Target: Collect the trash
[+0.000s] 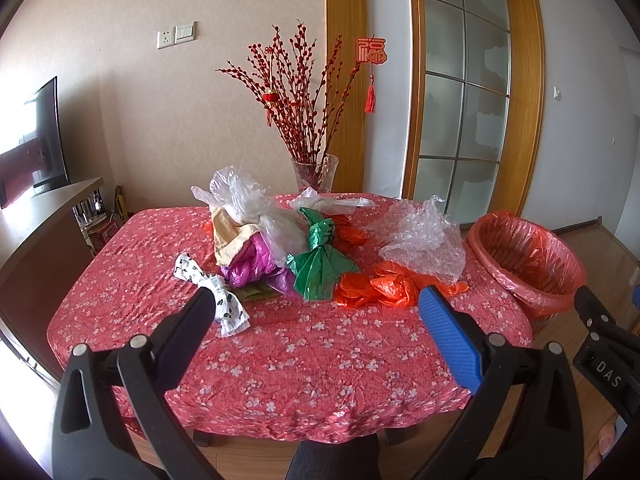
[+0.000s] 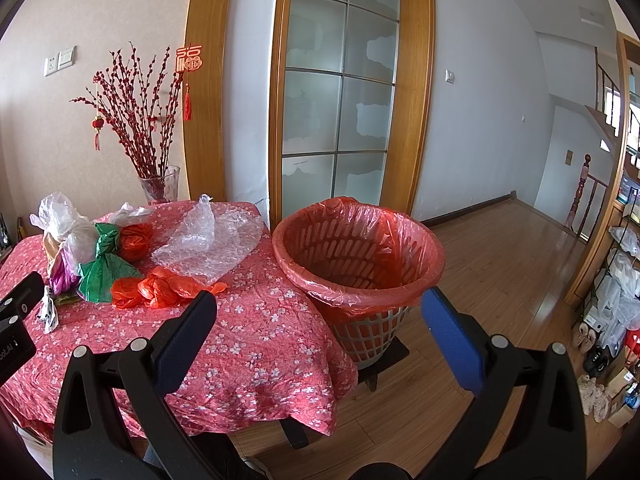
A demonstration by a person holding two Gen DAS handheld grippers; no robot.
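Hovering short of a worktop (image 1: 304, 360) draped in a red floral cloth, the left gripper (image 1: 316, 304) and right gripper (image 2: 320, 308) both stand with jaws wide apart and nothing between them. Spread across the far half of the worktop lies the trash: an orange bag (image 1: 380, 286) nearest, a knotted green bag (image 1: 318, 264) at its 9 o'clock, crumpled bubble wrap (image 1: 424, 240) at its 1 o'clock, and a purple bag (image 1: 252, 262) under clear film farther left, with a printed white scrap (image 1: 224, 300) nearest the left gripper. All appear light, soft and slippery, likely to collapse when pinched; the green bag's knot and the orange bag's bunched folds look the firmest holds. A red-lined basket (image 2: 360, 248) waits beside the worktop's 3 o'clock edge.
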